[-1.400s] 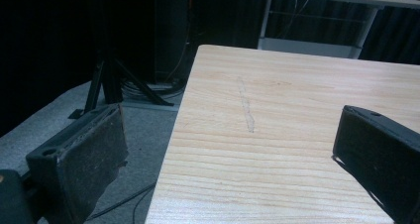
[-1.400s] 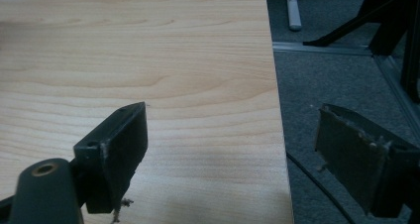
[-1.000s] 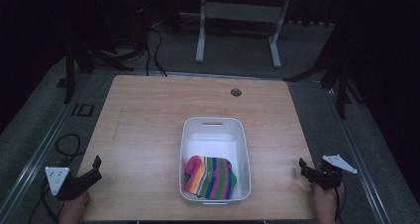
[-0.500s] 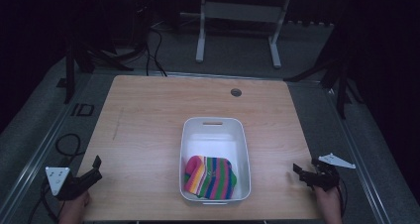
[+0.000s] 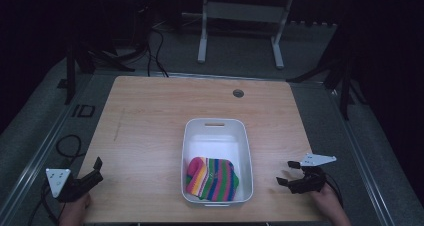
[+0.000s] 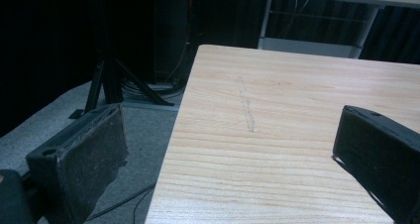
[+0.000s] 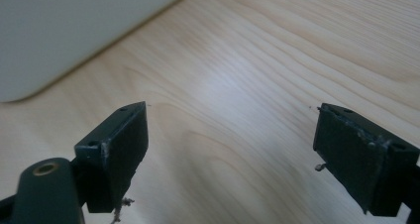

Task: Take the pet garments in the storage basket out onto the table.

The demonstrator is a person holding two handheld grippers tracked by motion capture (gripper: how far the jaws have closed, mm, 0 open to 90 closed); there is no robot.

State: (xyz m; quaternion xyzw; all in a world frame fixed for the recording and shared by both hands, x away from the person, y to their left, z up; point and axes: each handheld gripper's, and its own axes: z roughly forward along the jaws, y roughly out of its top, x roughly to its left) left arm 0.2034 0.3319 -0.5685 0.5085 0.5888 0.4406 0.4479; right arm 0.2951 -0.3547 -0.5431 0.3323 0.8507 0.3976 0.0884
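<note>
A white bin (image 5: 217, 158) sits just below the centre of a pale wooden table (image 5: 150, 121), a folded rainbow-striped cloth (image 5: 212, 178) lying in its near half; the far half of the bin is bare. Left gripper (image 5: 95, 170) is at the table's near-left corner, jaws spread wide w/ nothing between them, its grey plate hanging past the table edge. In the left gripper view the left gripper (image 6: 233, 149) looks along the table's left edge: one jaw over the grey floor (image 6: 133, 130), the other over the table (image 6: 277, 110), a faint pencil-like streak (image 6: 246, 107) on the wood ahead. Right gripper (image 5: 289, 173) is near the near-right corner, well apart from the bin, jaws likewise wide and empty. In the right gripper view the right gripper (image 7: 230, 149) is low over bare wood (image 7: 257, 75), the bin's white wall (image 7: 64, 30) at upper left, a strip of open table between them. Broad bare wood lies left, right and beyond the bin, w/ a small round grommet (image 5: 238, 93) near the far edge. Room is dark: grey carpet around the table, black cables (image 5: 155, 41) and stand legs (image 5: 85, 61) at left, a white-framed bench (image 5: 240, 16) beyond. A hand (image 5: 327, 198) shows behind the right gripper.
</note>
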